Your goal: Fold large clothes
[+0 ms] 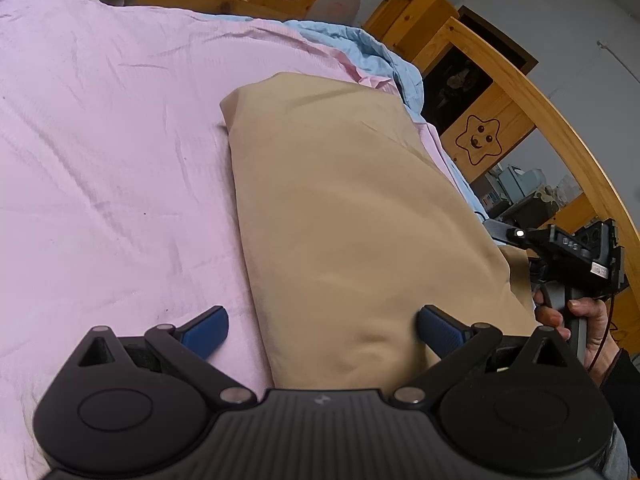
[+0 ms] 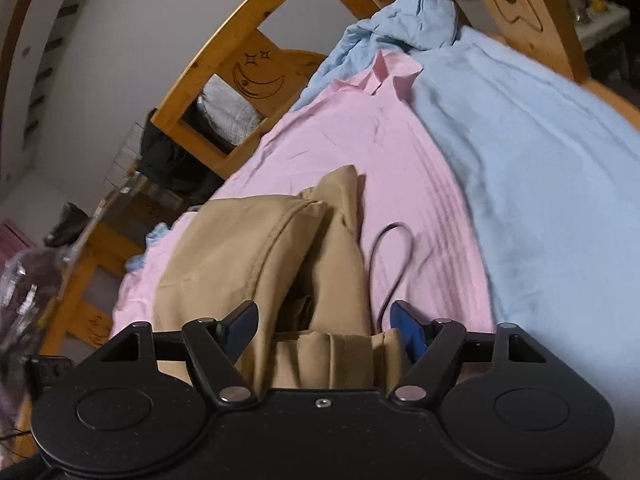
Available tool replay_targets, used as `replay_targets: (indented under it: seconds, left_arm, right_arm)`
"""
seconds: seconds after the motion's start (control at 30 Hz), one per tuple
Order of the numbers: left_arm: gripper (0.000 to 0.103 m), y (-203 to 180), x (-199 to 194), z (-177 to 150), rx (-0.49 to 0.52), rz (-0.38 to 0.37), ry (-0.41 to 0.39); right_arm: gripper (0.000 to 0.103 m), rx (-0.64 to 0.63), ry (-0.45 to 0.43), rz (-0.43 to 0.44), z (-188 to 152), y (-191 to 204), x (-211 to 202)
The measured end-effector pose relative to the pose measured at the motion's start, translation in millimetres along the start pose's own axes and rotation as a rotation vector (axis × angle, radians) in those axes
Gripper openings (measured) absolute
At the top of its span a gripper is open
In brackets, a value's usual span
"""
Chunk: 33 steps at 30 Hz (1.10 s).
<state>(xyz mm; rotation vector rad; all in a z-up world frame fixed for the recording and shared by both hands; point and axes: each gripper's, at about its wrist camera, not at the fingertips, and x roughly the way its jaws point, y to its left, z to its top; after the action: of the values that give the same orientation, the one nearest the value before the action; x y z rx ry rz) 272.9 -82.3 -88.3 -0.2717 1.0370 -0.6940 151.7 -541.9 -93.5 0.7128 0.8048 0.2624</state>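
Tan fabric was the whole story at that instant: the folded tan garment (image 1: 352, 216) lay lengthwise on the pink sheet (image 1: 100, 160), its near end right under the left gripper (image 1: 322, 330). That gripper's jaws stood wide apart, one blue pad (image 1: 208, 330) resting over bare pink sheet and the other pressed against the cloth's near edge, with nothing pinched between them. It looked placed to straddle that edge, ready to bite down for the next fold. Over on the other side, the right gripper (image 2: 324, 326) was spread just as wide, bunched folds of the tan garment (image 2: 248, 256) heaped between its fingers but not clamped; the layers gaped there, so that end seemed the untidy one needing a gather. A dark cable (image 2: 394, 256) looped on the sheet just beside the cloth, a possible snag. The blue blanket (image 2: 540, 180) lay pushed aside toward the wooden bed frame (image 1: 500, 68), probably to keep a flat working patch. My guess: mid-fold, with one more halving to come.
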Motion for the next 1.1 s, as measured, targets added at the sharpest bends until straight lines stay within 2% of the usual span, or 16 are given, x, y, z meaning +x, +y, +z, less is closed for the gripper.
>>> replay_targets:
  seconds: [0.07,0.13,0.3,0.43,0.6,0.77,0.97,1.1]
  left_arm:
    - [0.103,0.0,2.0,0.7,0.005,-0.002,0.005]
    - [0.103,0.6,3.0,0.9,0.007,-0.004,0.011]
    - [0.102,-0.8,8.4,4.3,0.002,-0.020,0.042]
    - [0.102,-8.1,10.2,5.2,0.019,-0.008,0.069]
    - [0.102,-13.8,9.7,5.8,0.017,0.028,0.082]
    - [0.102,-22.4,6.6,4.5,0.040,0.075,0.068]
    - [0.102,-23.8,8.3,5.7,0.038,0.078,0.066]
    - [0.103,-21.7,8.3,3.5,0.028,0.073,0.060]
  right_arm:
    - [0.078,0.016,0.023,0.070,0.4,0.1,0.3]
    - [0.078,0.011,0.041,0.096,0.9,1.7,1.0]
    - [0.081,-0.055,0.074,0.062,-3.2,10.8,7.6]
    - [0.084,-0.051,0.069,0.061,-4.7,11.0,8.6]
    - [0.093,0.023,0.054,0.113,-3.9,5.2,6.8]
    - [0.101,-0.013,0.040,0.133,-7.7,14.5,2.4]
    - [0.103,-0.107,0.036,0.068,-15.4,25.9,7.7]
    - [0.102,-0.122,0.041,0.033,-17.9,22.9,13.1]
